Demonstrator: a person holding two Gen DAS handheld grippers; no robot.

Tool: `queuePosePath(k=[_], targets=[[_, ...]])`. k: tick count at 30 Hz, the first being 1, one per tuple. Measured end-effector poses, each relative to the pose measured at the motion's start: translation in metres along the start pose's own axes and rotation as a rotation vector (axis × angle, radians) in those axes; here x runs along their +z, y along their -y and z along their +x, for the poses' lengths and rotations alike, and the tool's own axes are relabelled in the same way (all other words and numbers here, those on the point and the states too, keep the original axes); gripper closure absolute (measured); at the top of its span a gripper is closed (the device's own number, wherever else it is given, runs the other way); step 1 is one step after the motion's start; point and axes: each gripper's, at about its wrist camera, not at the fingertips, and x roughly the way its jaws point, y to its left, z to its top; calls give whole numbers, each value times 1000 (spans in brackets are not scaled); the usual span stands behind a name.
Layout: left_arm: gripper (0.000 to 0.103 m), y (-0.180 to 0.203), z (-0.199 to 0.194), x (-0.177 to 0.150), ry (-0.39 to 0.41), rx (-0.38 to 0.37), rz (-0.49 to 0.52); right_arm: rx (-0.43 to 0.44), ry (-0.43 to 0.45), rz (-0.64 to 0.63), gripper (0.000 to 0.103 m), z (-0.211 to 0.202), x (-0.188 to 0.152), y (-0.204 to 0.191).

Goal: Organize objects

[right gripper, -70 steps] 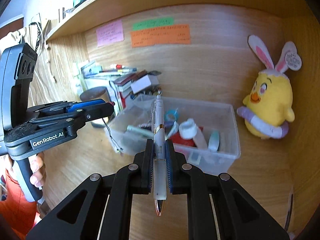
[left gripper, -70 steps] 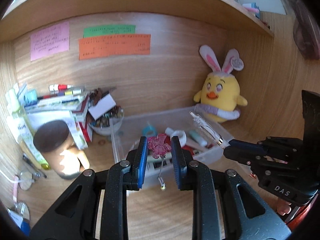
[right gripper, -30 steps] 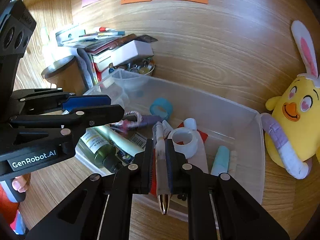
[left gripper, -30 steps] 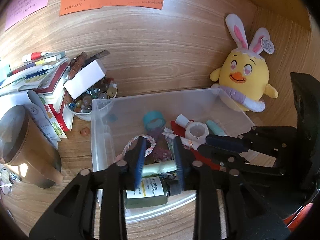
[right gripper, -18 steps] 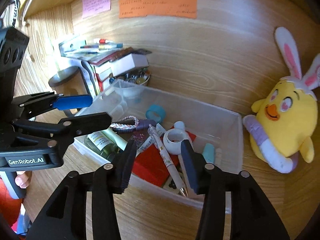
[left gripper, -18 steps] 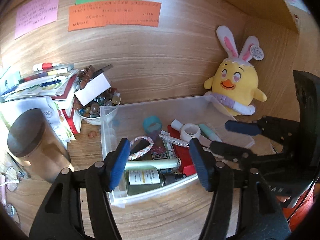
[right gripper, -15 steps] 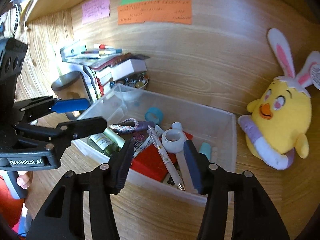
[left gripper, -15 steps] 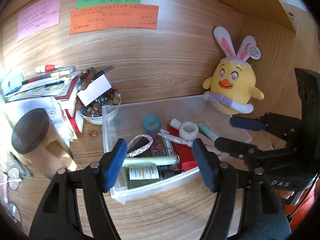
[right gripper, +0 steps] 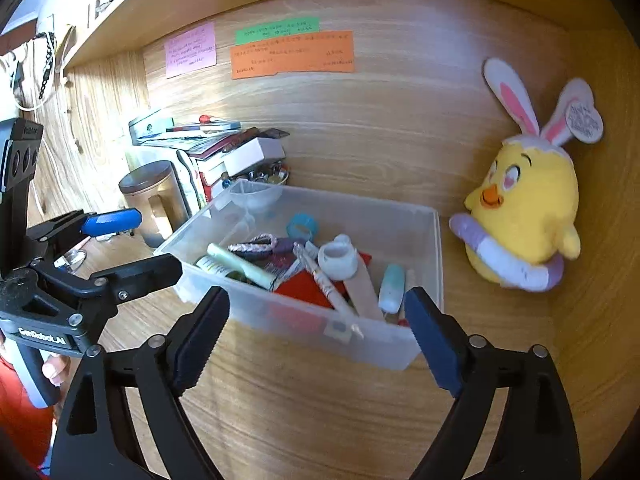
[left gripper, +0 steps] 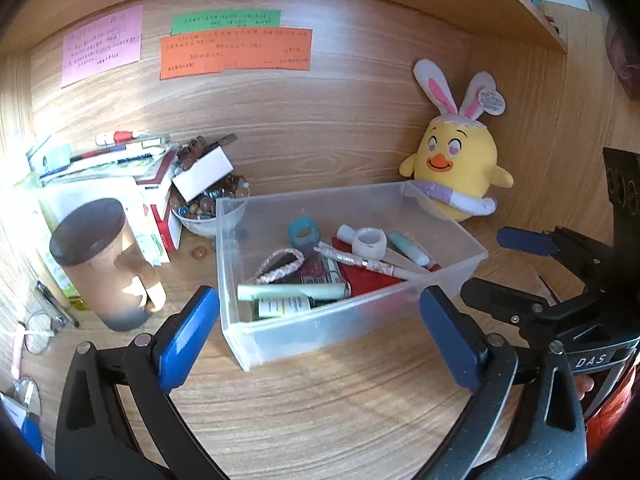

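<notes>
A clear plastic bin (left gripper: 320, 328) (right gripper: 360, 204) stands on the wooden desk, holding several small things. Among them a patterned pen (left gripper: 360, 260) (right gripper: 328, 284) lies slanted across the middle, and a pink charm (left gripper: 314, 270) rests beside a braided loop (left gripper: 280, 264). My left gripper (left gripper: 319, 294) (right gripper: 154, 240) hovers before the bin's front wall; its jaws are opening wide, with nothing between them. My right gripper (right gripper: 317, 296) (left gripper: 486, 262) hangs at the bin's right front corner; its jaws are also opening, and they hold nothing.
A yellow plush chick with bunny ears (left gripper: 456, 168) (right gripper: 528, 208) sits right of the bin. Left of it are a brown-lidded canister (left gripper: 104, 264), a bowl of beads (left gripper: 208, 208) and stacked books (left gripper: 120, 160). Paper notes hang on the back wall under a shelf.
The right gripper let go of the pen and the left let go of the pink charm; both now lie in the bin. Both grippers spread wide and drew back from the bin.
</notes>
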Motion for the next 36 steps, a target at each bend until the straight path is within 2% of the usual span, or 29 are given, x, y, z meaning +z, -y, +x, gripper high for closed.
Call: queuePosePath(k=[8,36], targets=[[1,3,2,-11,-12,-11,-6,-19,0,14,12,-4,-14,0],[1,5,-5,-12,-5,-22,-14,-16,12,18,9,-7,-15,-2]])
